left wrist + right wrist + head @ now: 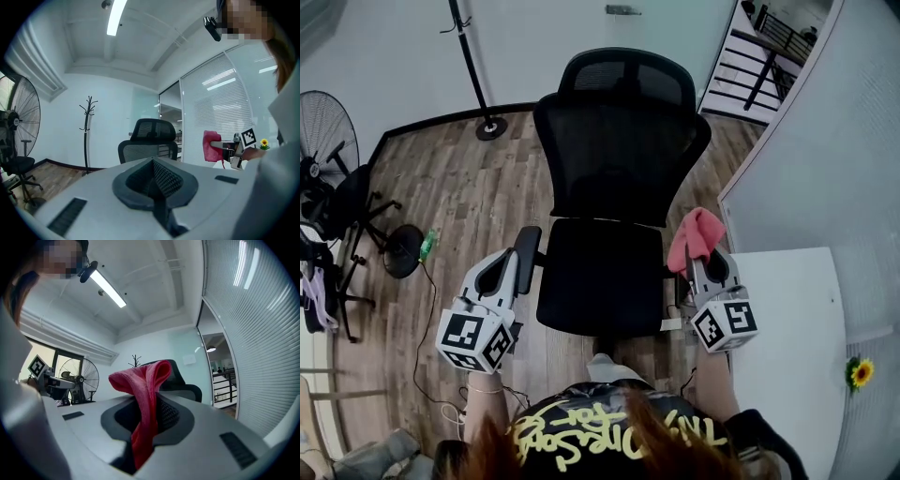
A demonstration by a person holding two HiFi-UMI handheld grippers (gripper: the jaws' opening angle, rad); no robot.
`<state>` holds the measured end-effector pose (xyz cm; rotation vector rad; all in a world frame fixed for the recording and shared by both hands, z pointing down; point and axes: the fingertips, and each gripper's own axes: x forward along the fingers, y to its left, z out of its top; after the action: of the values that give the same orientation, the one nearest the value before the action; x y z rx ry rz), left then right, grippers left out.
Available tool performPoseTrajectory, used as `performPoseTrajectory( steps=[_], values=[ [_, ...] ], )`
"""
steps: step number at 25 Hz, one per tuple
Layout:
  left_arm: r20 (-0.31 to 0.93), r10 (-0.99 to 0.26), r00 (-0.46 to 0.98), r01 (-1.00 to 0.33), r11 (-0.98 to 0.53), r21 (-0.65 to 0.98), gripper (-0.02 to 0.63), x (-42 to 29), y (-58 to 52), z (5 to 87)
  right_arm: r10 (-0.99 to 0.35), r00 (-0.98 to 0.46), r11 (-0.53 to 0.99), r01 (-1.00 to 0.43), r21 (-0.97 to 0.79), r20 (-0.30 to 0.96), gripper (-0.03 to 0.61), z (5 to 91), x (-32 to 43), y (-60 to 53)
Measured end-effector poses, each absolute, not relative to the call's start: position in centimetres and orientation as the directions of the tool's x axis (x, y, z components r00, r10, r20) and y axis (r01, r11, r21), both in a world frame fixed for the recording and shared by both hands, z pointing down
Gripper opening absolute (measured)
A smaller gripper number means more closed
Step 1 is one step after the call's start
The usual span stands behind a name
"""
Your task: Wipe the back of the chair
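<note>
A black mesh office chair faces me, its seat between my two grippers and its backrest and headrest beyond. My right gripper hovers by the chair's right armrest, shut on a red cloth that bunches above the jaws. In the right gripper view the red cloth hangs down between the jaws and hides part of the chair. By the left armrest my left gripper is shut on nothing. The left gripper view shows the chair ahead and the cloth to the right.
A standing fan and a dark stool are at the left. A coat stand rises behind the chair to its left. A white table with a sunflower and a glass partition lie to the right.
</note>
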<state>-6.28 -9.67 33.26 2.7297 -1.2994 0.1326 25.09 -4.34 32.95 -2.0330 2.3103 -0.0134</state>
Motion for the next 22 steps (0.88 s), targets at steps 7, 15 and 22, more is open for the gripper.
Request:
performPoseTrajectory(
  steps=[7, 15, 22],
  values=[
    [0.117, -0.785, 0.608, -0.793, -0.606, 0.051, -0.006, -3.5, -15.7, 32.8, -0.988, -0.129, 0.129, -0.992, 0.005, -0.081, 0.06, 31.5, 28.4, -11.7],
    [0.145, -0.783, 0.605, -0.795, -0.605, 0.047, -0.006, -3.0, -19.6, 33.4, -0.989, -0.074, 0.071, -0.997, 0.024, -0.13, 0.06, 28.1, 31.1, -18.5],
    [0.158, -0.72, 0.676, -0.734, -0.677, 0.053, -0.006, -3.7, -22.6, 34.1, -0.986, 0.061, -0.066, -0.997, 0.028, -0.157, 0.06, 23.8, 32.4, -23.5]
  ],
)
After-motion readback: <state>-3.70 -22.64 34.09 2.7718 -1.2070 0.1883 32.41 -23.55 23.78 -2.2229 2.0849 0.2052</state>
